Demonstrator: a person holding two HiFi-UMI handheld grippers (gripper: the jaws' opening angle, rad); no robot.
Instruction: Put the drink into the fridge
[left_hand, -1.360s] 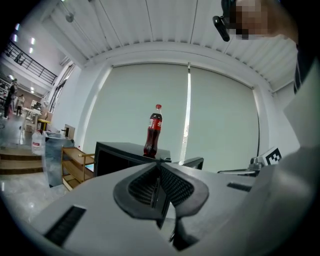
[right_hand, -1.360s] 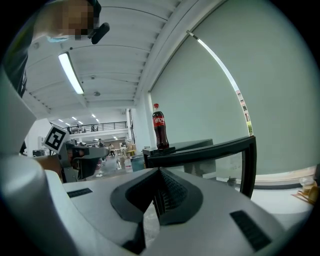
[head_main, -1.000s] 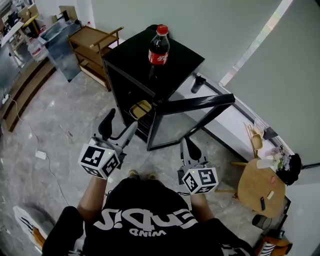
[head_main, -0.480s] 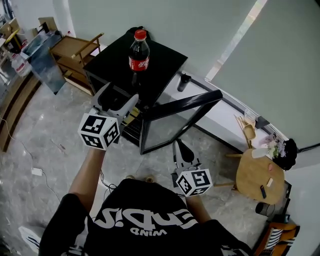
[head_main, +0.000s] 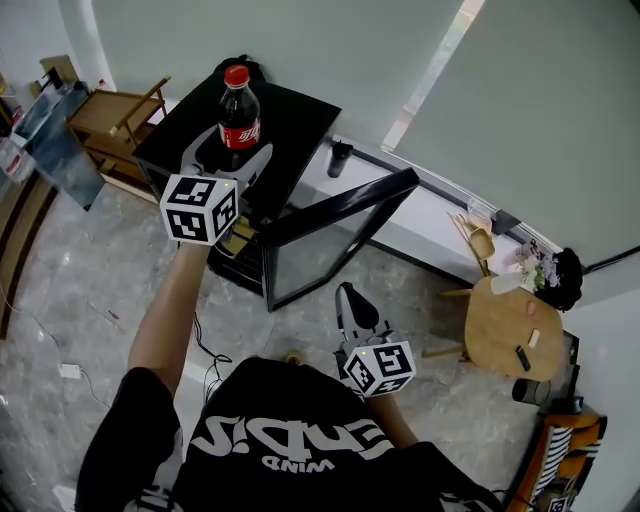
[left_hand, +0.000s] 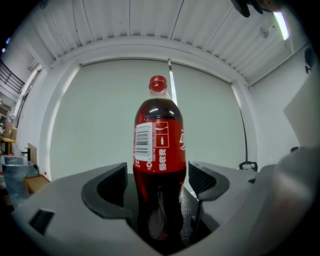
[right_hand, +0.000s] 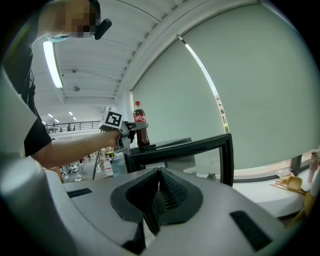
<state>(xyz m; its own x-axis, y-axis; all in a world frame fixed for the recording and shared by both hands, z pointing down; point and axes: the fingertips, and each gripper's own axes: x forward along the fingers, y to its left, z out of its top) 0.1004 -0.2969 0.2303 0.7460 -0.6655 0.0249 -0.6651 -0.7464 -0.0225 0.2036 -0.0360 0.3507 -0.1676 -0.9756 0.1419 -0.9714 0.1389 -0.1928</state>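
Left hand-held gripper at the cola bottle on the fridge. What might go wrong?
1. The jaws of the left hand-held gripper have just been opening and straddle the cola bottle without pressing; a nudge could tip it off the fridge top.
2. The fridge door stands partly open; the bottle might clip it going in.

The red-capped, red-labelled bottle (head_main: 238, 118) holds dark cola, the fridge (head_main: 300, 115) is black

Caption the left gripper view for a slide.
Left hand-held gripper, jaws just opened, brackets the upright cola bottle without touching it.
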